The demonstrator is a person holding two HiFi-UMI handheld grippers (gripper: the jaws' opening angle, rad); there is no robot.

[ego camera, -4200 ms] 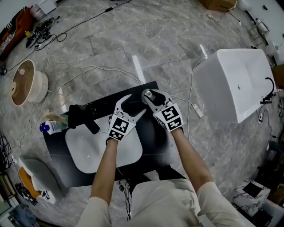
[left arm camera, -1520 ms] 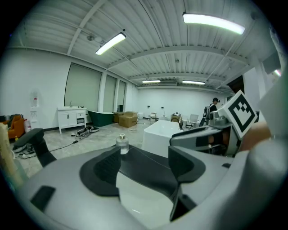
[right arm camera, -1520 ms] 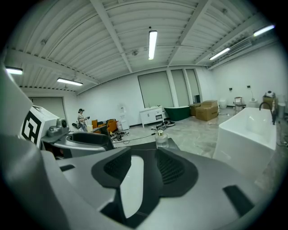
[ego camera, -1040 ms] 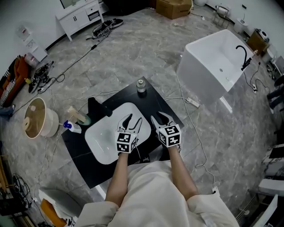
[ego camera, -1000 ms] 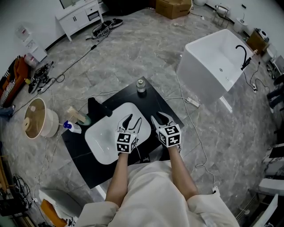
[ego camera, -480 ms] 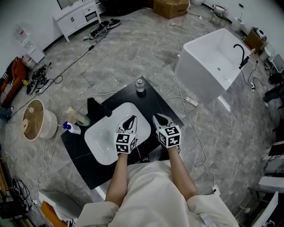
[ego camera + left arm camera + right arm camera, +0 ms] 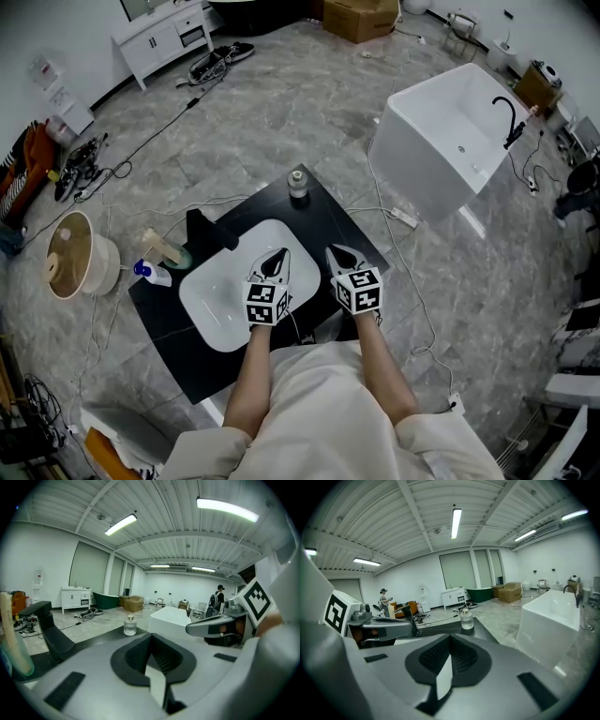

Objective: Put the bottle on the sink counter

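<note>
One bottle (image 7: pixel 298 182) stands upright at the 12 o'clock corner of the black tabletop (image 7: pixel 330 217), well apart from both claws. Left claw (image 7: pixel 274 263) is over the one white basin (image 7: pixel 214 295), right claw (image 7: pixel 339 255) at its 3 o'clock. Both have just closed, empty.

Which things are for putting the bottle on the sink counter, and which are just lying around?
For the job: small clear glass bottle with silver cap; black sink counter; left gripper, right gripper, jaws just closed, empty.
Lying about: white bathtub; round white container with wooden top; brown cardboard box.
</note>
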